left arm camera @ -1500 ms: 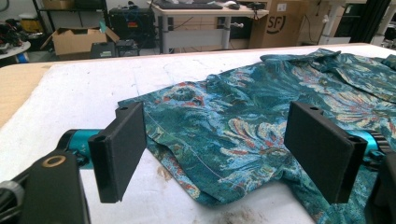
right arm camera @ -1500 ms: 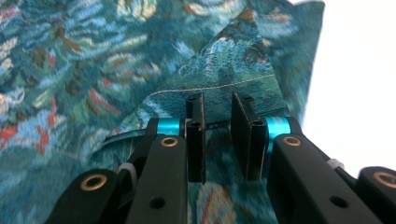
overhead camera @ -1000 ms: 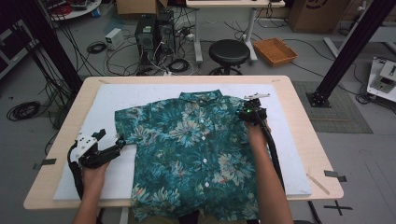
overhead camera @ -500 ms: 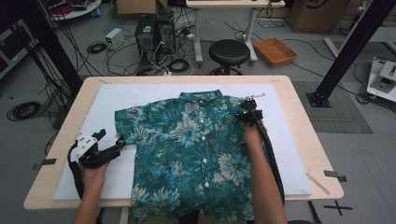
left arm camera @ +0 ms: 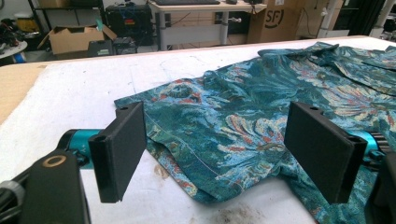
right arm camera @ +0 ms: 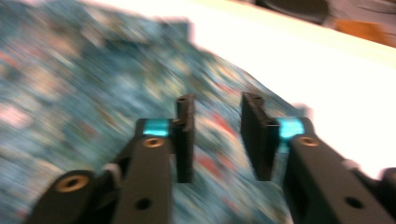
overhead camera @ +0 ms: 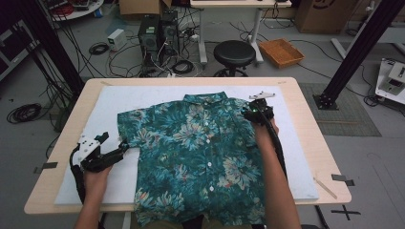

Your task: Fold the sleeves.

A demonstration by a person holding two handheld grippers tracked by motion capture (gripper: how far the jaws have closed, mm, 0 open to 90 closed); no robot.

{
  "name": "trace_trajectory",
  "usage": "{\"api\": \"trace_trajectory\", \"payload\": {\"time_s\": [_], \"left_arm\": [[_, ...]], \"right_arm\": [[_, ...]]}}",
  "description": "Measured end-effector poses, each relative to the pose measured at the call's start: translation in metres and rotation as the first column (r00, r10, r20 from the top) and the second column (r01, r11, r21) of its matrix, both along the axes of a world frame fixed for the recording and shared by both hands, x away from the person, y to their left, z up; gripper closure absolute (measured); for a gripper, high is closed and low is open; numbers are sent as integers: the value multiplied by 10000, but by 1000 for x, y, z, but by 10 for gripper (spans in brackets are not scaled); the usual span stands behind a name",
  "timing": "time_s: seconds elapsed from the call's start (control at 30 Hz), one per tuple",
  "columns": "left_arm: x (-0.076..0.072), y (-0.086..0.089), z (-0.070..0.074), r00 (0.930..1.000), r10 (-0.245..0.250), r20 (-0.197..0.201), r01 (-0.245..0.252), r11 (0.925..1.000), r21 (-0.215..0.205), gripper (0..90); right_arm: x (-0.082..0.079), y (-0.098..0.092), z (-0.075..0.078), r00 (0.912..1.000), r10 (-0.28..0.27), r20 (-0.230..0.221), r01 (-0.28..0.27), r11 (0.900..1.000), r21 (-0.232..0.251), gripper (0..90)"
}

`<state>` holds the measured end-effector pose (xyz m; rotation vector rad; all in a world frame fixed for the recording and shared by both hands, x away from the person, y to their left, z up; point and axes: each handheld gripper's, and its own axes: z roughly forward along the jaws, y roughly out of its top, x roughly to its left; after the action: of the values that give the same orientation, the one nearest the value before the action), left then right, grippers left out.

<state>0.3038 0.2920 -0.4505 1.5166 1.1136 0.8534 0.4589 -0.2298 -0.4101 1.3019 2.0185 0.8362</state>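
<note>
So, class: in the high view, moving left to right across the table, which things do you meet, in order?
Left gripper → bare white mat → floral shirt → right gripper → bare wooden table edge.

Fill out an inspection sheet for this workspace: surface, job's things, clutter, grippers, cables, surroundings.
Surface: wooden table under a white pad, stained near the left gripper.
Job's things: floral shirt spread flat, buttoned, collar away from the person, hem over the near edge.
Clutter: a thin stick at the table's right near corner.
Grippers: left gripper open, jaws either side of the sleeve; right gripper at the other shoulder, jaws just opened, apart over the fabric.
Cables: black cable along the right forearm; loose cables on the floor.
Surroundings: stool, computer towers, basket.
</note>
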Motion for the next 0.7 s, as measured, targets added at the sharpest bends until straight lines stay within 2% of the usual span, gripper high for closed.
{"api": "trace_trajectory", "payload": {"time_s": [0.13, 0.17, 0.23, 0.3, 0.4, 0.47, 0.53, 0.6, 0.67, 0.7], "left_arm": [[0, -1, 0, 10000, 17, -8, -16, 10000, 71, 213], [0, -1, 0, 10000, 36, -7, -36, 9999, 116, 213], [0, -2, 0, 10000, 20, -8, -20, 9999, 146, 213], [0, -3, 0, 10000, 46, 12, -46, 9998, 199, 213], [0, -3, 0, 10000, 70, 25, -71, 9998, 176, 213], [0, -3, 0, 10000, 78, 12, -78, 9998, 199, 213], [0, -2, 0, 10000, 68, -5, -68, 9998, 175, 213], [0, -2, 0, 10000, 60, -12, -60, 9999, 148, 213], [0, -2, 0, 10000, 52, -47, -51, 9998, 197, 213], [0, -2, 0, 10000, 71, -33, -70, 9997, 219, 213]], "right_arm": [[-7, -24, -15, 9950, -409, -911, 402, 9991, -96, 534], [-9, -27, -20, 9931, -372, -1113, 349, 9991, -224, 537], [-11, -29, -27, 9907, -508, -1260, 409, 9959, -801, 605], [-11, -33, -30, 9909, -774, -1104, 673, 9934, -927, 656], [-8, -35, -31, 9893, -1110, -951, 1020, 9902, -951, 653], [-6, -35, -32, 9871, -1399, -773, 1323, 9865, -965, 606], [-5, -35, -33, 9825, -1713, -730, 1660, 9834, -729, 562], [-7, -37, -32, 9827, -1640, -858, 1598, 9857, -544, 537], [-10, -39, -28, 9827, -1681, -777, 1660, 9856, -328, 498], [-12, -42, -25, 9837, -1659, -691, 1658, 9861, -65, 489]]}}
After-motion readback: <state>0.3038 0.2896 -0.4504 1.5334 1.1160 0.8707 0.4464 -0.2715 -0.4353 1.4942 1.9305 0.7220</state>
